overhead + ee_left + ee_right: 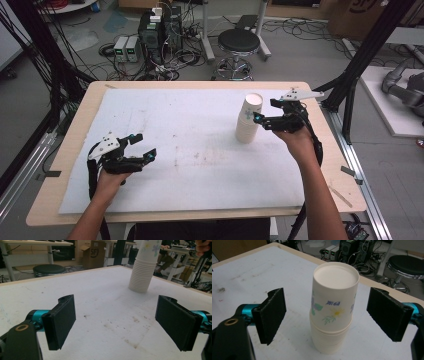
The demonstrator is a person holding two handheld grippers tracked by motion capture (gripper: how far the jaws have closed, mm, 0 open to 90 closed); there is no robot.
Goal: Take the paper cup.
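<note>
stack of upside-down paper cups (248,120): 1, right of centre | grippers: 2, lower left (141,147) and right (266,114) | white mat (190,150): 1 | stool (239,42): 1, top centre

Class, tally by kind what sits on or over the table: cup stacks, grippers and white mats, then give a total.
Stack of paper cups: 1
Grippers: 2, the left gripper and the right gripper
White mat: 1
Total: 4

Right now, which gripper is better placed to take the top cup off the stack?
Right. The right gripper is open with a jaw either side of the cup stack; the left gripper sits open, far across the table.
</note>
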